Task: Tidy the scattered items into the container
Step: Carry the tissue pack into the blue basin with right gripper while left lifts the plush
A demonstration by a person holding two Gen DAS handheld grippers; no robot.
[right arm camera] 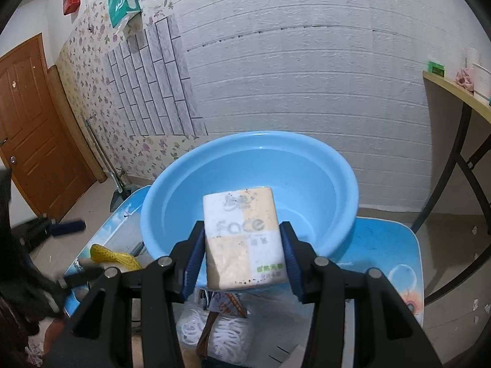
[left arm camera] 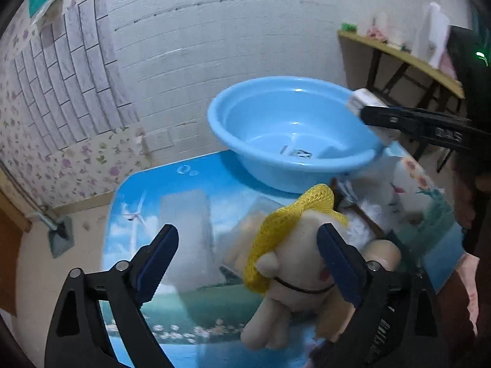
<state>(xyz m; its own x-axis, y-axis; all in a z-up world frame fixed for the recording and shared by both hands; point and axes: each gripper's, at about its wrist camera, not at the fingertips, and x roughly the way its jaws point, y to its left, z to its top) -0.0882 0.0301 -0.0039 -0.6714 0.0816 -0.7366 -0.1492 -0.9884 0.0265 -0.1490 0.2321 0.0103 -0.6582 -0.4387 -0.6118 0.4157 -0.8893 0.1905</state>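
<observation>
Over the basin rim at the desk's far edge, right claw is clenching tissue pack w/ long axis upright, while left claw is hanging released beside the doll.

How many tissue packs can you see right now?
1: the tissue pack is clamped in the right gripper above the blue basin. Others may be hidden.
</observation>
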